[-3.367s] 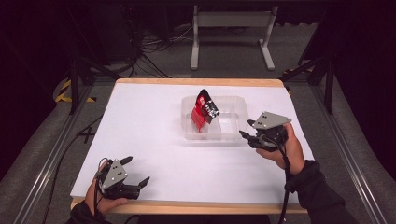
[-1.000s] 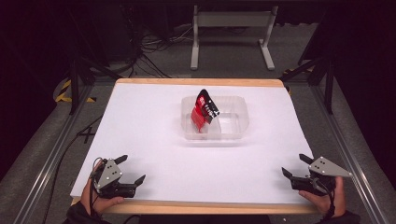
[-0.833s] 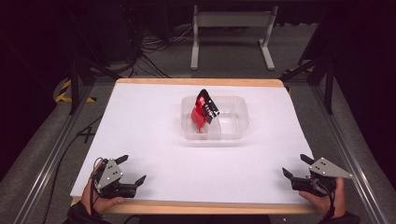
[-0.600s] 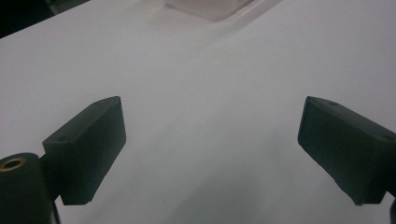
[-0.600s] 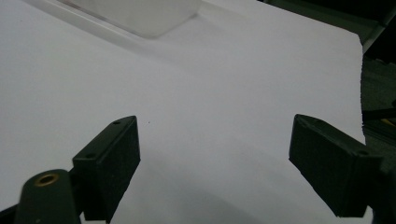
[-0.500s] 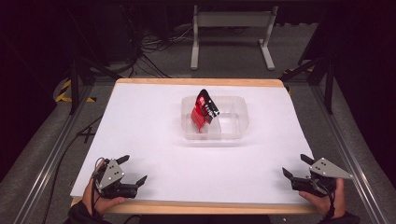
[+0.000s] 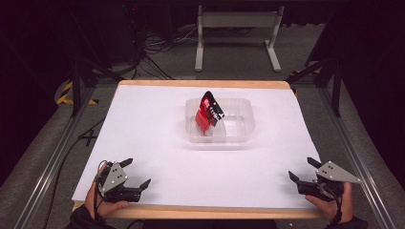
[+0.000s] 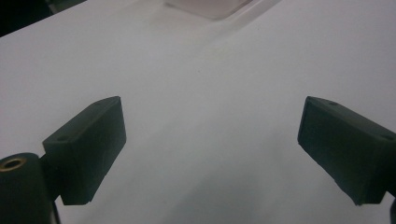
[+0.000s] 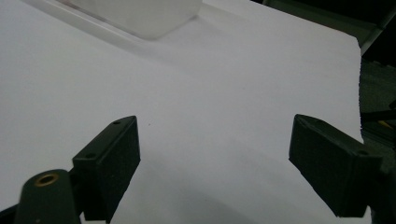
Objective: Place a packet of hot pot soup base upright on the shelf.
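We note a dim room around a table (image 7: 157,143) with a white top and a pale wooden edge. Grey carpet floor (image 7: 239,62) beyond it, with loose cables (image 7: 157,45). A white metal stand (image 7: 236,33) at the back. Dark frame rails (image 7: 45,164) flank both sides; yellow-black tape (image 7: 64,95) at left.

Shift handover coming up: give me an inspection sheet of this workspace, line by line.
Surface: white table top with a wooden edge, bare around the tray.
Job's things: red and black packet standing tilted in the clear plastic tray.
Clutter: nothing seen.
Grippers: left tool open, at the near left corner, nothing between its jaws; right tool open, at the near right corner, likewise.
Cables: a bundle of cables on the floor beyond the table.
Surroundings: dark room, white metal stand behind, yellow-black floor tape at left.
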